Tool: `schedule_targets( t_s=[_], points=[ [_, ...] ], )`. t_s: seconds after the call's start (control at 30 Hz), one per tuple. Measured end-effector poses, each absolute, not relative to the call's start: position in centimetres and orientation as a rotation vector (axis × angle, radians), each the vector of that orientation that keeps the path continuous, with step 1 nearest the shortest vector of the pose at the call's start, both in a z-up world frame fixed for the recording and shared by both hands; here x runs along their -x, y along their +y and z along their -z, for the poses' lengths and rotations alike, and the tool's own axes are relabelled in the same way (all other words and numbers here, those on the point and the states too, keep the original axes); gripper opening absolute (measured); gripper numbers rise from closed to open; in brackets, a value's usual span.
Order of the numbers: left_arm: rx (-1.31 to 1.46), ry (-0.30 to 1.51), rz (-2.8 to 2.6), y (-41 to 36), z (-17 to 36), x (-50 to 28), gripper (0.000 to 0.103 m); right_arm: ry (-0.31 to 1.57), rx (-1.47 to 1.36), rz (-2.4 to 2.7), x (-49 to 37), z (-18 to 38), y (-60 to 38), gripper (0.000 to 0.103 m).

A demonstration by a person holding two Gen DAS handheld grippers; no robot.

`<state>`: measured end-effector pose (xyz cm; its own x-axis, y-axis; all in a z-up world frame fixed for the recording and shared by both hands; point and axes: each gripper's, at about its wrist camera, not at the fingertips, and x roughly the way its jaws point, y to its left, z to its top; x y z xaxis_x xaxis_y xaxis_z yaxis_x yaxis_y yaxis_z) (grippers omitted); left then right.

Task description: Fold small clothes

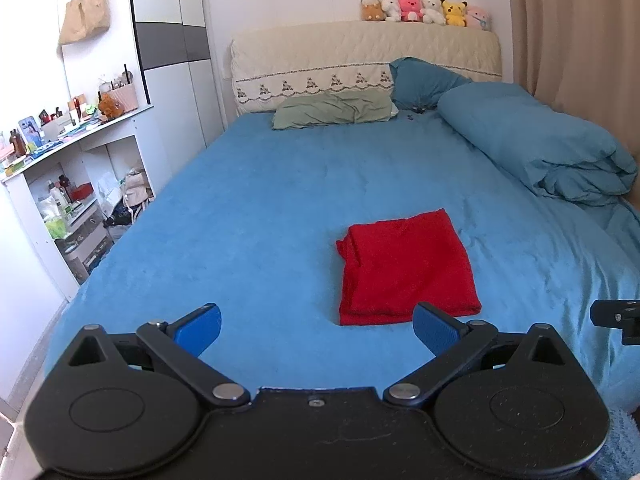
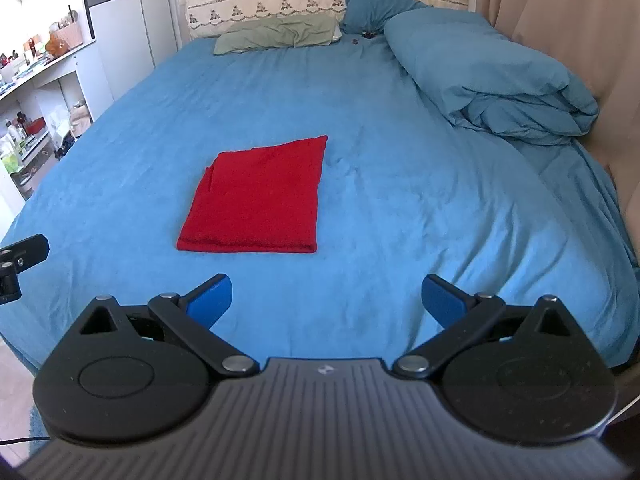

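A red garment (image 1: 406, 268) lies folded into a flat rectangle on the blue bed sheet (image 1: 260, 208); it also shows in the right wrist view (image 2: 258, 196). My left gripper (image 1: 316, 326) is open and empty, held back above the bed's near edge, the garment just ahead and to its right. My right gripper (image 2: 326, 300) is open and empty, also near the front edge, the garment ahead and to its left. Neither gripper touches the cloth.
A rolled blue duvet (image 1: 536, 144) lies along the bed's right side. A green pillow (image 1: 334, 110) and a blue pillow (image 1: 424, 80) lie at the headboard, with plush toys (image 1: 424, 10) on top. A cluttered white shelf (image 1: 72, 168) stands left. A curtain (image 2: 560, 20) hangs right.
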<state>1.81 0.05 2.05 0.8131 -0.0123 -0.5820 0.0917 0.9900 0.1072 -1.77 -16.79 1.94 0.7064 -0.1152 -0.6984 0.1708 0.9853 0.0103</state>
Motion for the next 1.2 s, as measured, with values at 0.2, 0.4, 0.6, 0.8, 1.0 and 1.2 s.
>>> schedule_targets(
  t_s=[0.2,0.4,0.6,0.8,1.0,1.2],
  points=[
    [-0.147,0.618,0.058,-0.28,-2.17,-1.73,0.103,0.769,-0.080,0.156,1.83,-2.04,-16.96,0.103],
    [-0.149,0.615,0.059,-0.16,-2.31,-1.65,0.103,0.766,-0.080,0.154,1.88,-2.08,-16.96,0.103],
    [-0.153,0.617,0.059,-0.31,-2.34,-1.62,0.103,0.762,-0.084,0.154,1.93,-2.20,-16.92,0.103],
    [-0.154,0.618,0.057,-0.31,-2.39,-1.61,0.103,0.761,-0.087,0.155,2.03,-2.22,-16.90,0.103],
    [-0.152,0.618,0.058,-0.39,-2.34,-1.48,0.103,0.762,-0.087,0.156,2.07,-2.24,-16.94,0.103],
    [-0.132,0.626,0.072,0.14,-2.50,-1.49,0.103,0.765,-0.092,0.160,2.11,-2.16,-16.87,0.103]
  ],
)
